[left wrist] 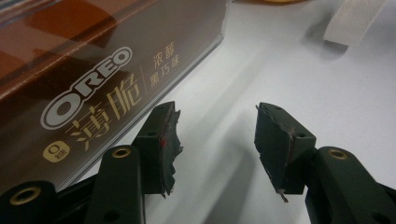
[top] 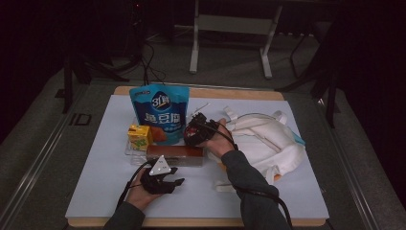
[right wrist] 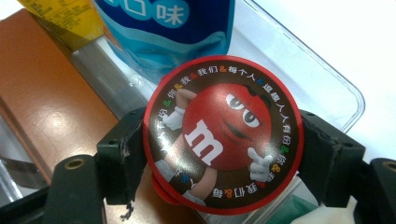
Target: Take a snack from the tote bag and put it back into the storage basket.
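Red M&M's tub (right wrist: 223, 135) sits clamped in the right claw (top: 197, 132), mid-frame; left claw (left wrist: 215, 140) gapes empty beside the Oreo box (left wrist: 93, 79).

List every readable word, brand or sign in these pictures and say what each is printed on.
"OREO": flat brown cardboard box, beside the left gripper; gold Chinese lettering below it.
"m": round red-rimmed M&M's tub lid, clamped in the right gripper; Chinese words with "&" signs ring it.
"3", then large white Chinese characters: blue foil snack pouch.
Small yellow drink carton: print too small to read.
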{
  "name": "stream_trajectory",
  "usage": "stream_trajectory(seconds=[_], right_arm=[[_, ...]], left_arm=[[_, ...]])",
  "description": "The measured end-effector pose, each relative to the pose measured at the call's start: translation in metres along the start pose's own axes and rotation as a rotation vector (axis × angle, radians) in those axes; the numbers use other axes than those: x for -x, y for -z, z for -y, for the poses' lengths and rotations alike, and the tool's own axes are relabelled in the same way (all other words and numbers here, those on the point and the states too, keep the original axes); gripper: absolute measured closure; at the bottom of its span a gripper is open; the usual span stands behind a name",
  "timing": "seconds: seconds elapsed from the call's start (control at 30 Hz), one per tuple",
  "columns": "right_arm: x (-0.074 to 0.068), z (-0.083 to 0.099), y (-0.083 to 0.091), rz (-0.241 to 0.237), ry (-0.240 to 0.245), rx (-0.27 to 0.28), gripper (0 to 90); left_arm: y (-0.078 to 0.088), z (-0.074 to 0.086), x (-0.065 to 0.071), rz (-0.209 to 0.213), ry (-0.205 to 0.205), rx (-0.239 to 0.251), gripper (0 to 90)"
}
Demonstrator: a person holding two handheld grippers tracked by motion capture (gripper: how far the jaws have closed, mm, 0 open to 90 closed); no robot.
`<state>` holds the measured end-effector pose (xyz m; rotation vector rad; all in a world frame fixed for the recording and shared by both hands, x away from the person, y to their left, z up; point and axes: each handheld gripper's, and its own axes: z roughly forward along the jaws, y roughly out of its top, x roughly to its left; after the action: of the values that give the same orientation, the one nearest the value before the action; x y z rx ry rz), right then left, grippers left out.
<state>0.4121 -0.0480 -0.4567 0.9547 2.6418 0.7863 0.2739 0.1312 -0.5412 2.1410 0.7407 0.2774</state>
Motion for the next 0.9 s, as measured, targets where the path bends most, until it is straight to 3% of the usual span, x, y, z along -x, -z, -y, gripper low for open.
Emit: stream_trajectory(seconds=[0.63,0.9], right_arm=[[-0.009,-0.001,-0.004,0.053,0.03,-0.032,24.5],[-0.007,-0.005,0.008,0.041,0.023,0.016,24.7]], left_arm=[[0.0,0.0,0.0,-0.001,-0.004,-0.002,48.5],[0.0,0.0,0.0,-0.002,-0.005,-0.003,48.5]])
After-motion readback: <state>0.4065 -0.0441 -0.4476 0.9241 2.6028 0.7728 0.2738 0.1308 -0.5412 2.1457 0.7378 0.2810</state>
